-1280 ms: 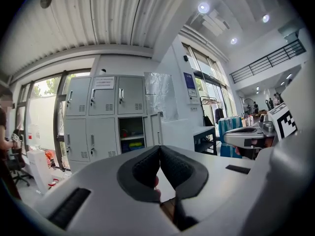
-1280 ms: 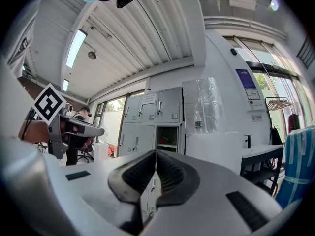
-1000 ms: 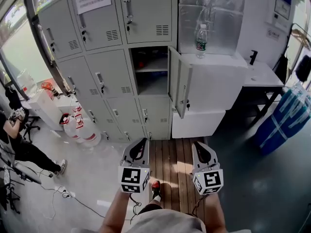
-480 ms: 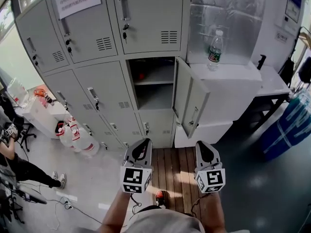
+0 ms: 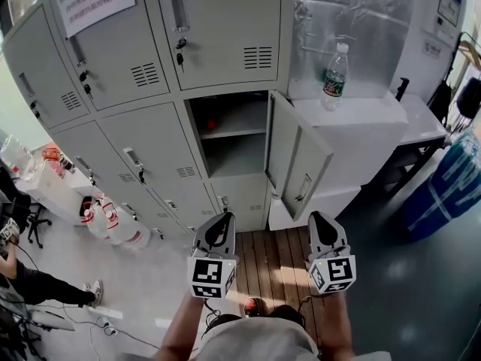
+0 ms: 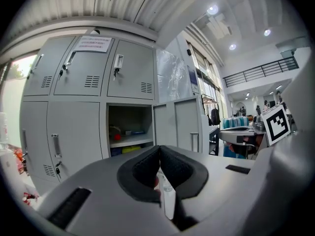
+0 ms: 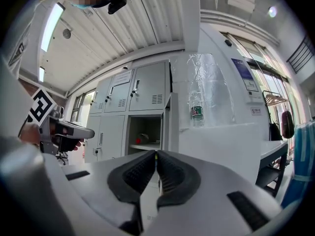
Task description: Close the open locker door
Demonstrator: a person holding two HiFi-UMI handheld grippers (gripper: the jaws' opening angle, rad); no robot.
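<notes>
Grey lockers (image 5: 113, 66), locker door (image 5: 297, 160) ajar, wooden floor planks (image 5: 274, 250); left claw (image 5: 223, 217), right claw (image 5: 316, 216) clenched, empty

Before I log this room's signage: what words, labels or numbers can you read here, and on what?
No text here is legible.
Paper notice on an upper locker door: lines of reddish print, too blurred to read.
Water bottle: green label, print too small.
Blue poster on the white unit at right: too small.
Small sticker below the poster: too small.

Grey locker door (image 5: 298, 155) swung open
</notes>
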